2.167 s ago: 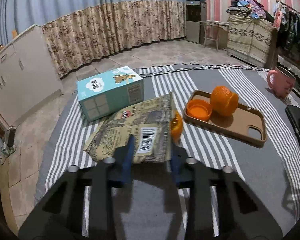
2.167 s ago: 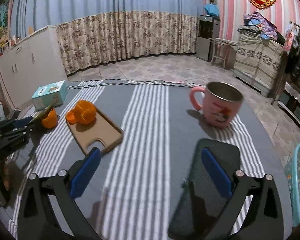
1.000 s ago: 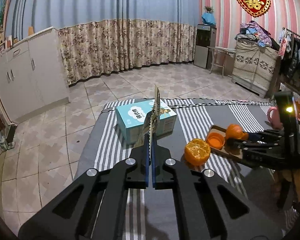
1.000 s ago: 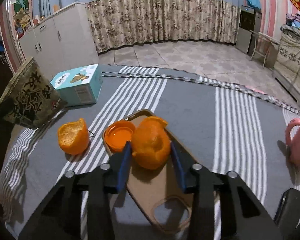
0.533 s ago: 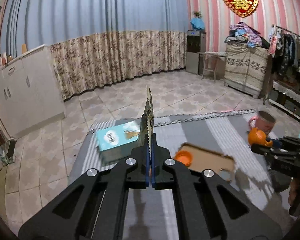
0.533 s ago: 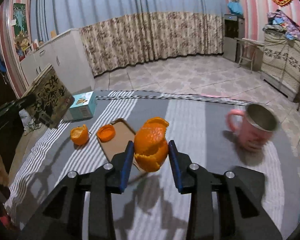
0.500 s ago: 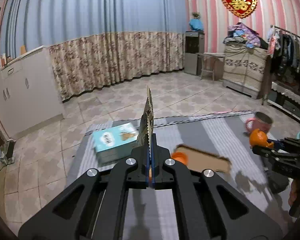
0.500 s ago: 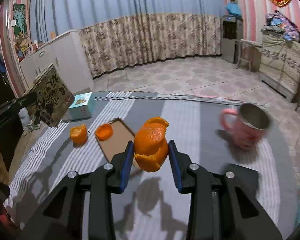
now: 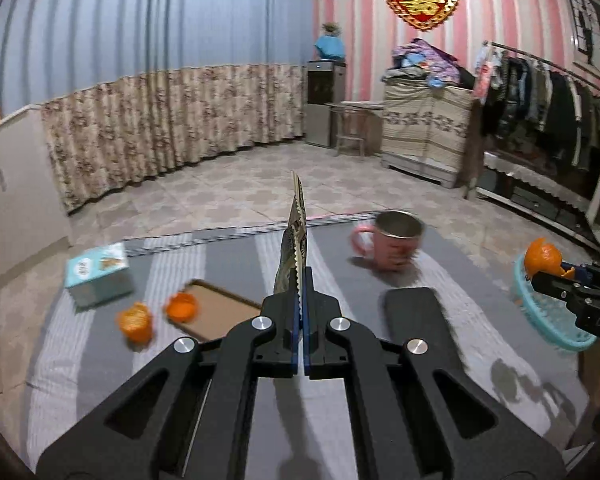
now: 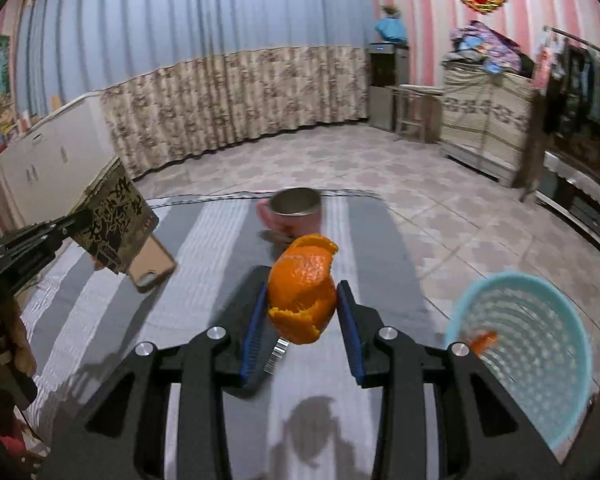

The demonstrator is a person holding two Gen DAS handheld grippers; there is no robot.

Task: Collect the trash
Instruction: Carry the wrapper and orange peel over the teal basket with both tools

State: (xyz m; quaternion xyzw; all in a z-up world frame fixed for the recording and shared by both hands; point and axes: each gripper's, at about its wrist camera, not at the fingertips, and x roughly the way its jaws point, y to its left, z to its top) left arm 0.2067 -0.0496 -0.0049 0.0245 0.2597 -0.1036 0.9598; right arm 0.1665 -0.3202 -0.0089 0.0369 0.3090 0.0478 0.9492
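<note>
Orange peel [image 10: 302, 294] sits pinched between the right gripper [image 10: 302, 312] pads, held above the striped table [image 10: 204, 280], with the teal bin [image 10: 540, 360] on the floor at 4 o'clock in the right wrist view, just off the table's edge. Left gripper [image 9: 301, 304] has its jaws pressed together on a wrapper [image 9: 294, 248] that stands edge-on and upright, at 12 o'clock from the fingers; in the right view that wrapper [image 10: 114, 224] shows at 9 o'clock. Bin [image 9: 548, 312] shows at 3 o'clock in the left view, with the peel [image 9: 544, 258] above its rim. Step in hand looks like carrying both pieces to the bin. To do it well: bring each piece fully over the bin mouth before spreading the jaws, since the peel is light and springy and could bounce off the rim. Drop the peel first, as it is nearer, then swing the wrapper across, clearing the pink mug [image 9: 392, 246] and the black phone [image 9: 420, 320]. Wrapper is thin and may stick to a pad, so open wide. Two more peels [image 9: 136, 320] [image 9: 182, 306] wait at 9 o'clock in the left view by a brown tray [image 9: 220, 312] and a blue box [image 9: 98, 272].
</note>
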